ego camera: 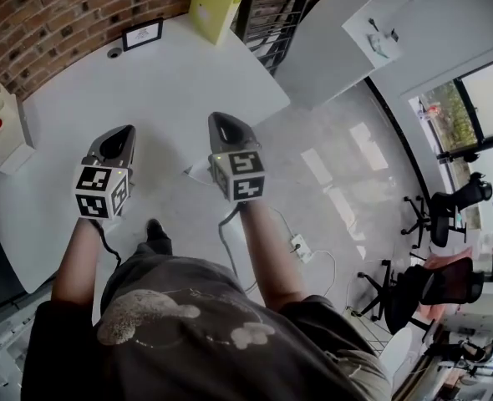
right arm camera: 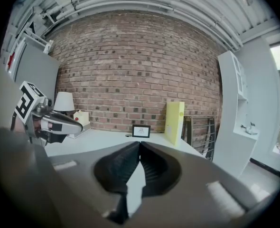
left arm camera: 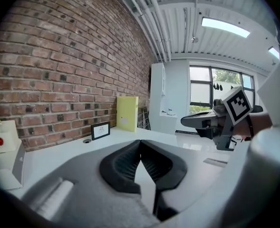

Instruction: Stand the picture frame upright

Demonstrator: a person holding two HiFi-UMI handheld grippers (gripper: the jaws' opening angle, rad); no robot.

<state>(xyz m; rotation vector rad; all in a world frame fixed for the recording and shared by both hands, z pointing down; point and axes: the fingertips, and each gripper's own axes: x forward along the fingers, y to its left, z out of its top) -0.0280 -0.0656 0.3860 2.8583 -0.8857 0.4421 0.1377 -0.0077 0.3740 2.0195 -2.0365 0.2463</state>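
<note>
The left gripper (left arm camera: 140,142) and right gripper (right arm camera: 139,144) are both closed tight and empty. The picture frame (ego camera: 143,34) stands upright by the brick wall (ego camera: 54,11). The inside of the white box (ego camera: 9,134) is hidden.

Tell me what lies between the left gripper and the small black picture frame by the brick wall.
Only bare white tabletop, as the head view shows; a small round hole sits just beside the black picture frame.

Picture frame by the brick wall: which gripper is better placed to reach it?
Right, marginally: the picture frame sits dead ahead of the right gripper but off-centre for the left gripper. Both are shut, empty, short of it.
</note>
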